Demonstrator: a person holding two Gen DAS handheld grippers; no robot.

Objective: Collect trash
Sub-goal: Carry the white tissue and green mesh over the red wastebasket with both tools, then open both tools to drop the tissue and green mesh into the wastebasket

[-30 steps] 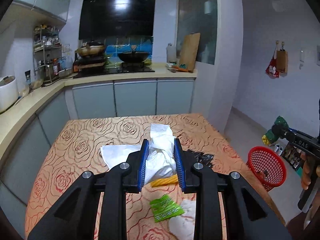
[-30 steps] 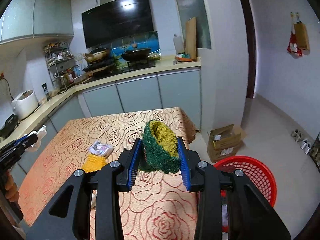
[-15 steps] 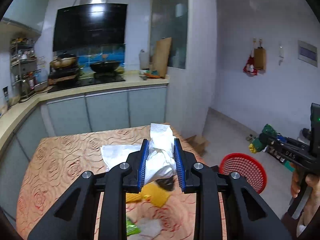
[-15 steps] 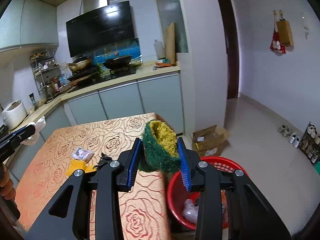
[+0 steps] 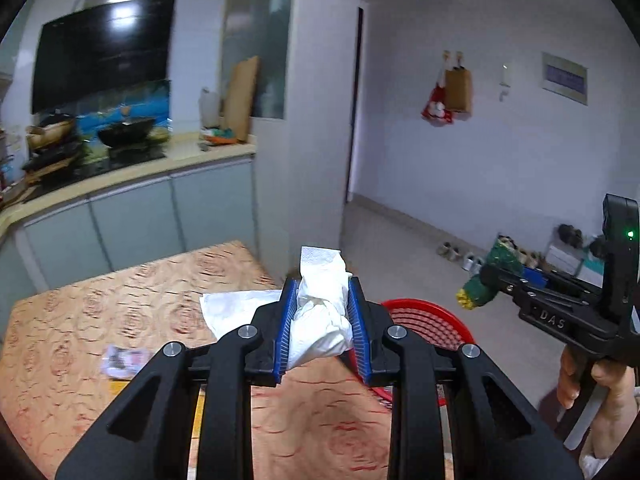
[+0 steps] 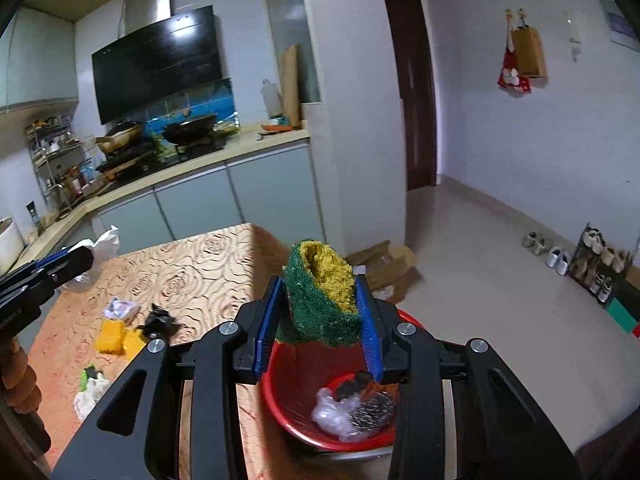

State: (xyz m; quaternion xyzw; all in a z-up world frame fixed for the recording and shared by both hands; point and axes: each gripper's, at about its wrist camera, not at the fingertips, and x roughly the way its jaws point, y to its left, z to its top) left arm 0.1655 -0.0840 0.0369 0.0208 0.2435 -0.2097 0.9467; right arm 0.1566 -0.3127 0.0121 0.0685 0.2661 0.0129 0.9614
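The table (image 5: 120,320) corner and red basket (image 5: 420,316) are seen from the left wrist, close above. The basket (image 6: 288,400) is viewed steeply from the right wrist. Table (image 6: 192,272), basket and kitchen are shared.

Black range hood (image 6: 158,62) above wok (image 6: 190,124) on stove, cutting board (image 6: 290,86) leaning on counter, cardboard box (image 6: 386,266) on floor, shoes (image 6: 546,248) along wall

The rose-patterned table (image 6: 192,272) carries a crumpled wrapper (image 6: 120,307) at nine o'clock, with yellow sponge pieces (image 6: 116,338) and black scrap (image 6: 160,320) beside it.
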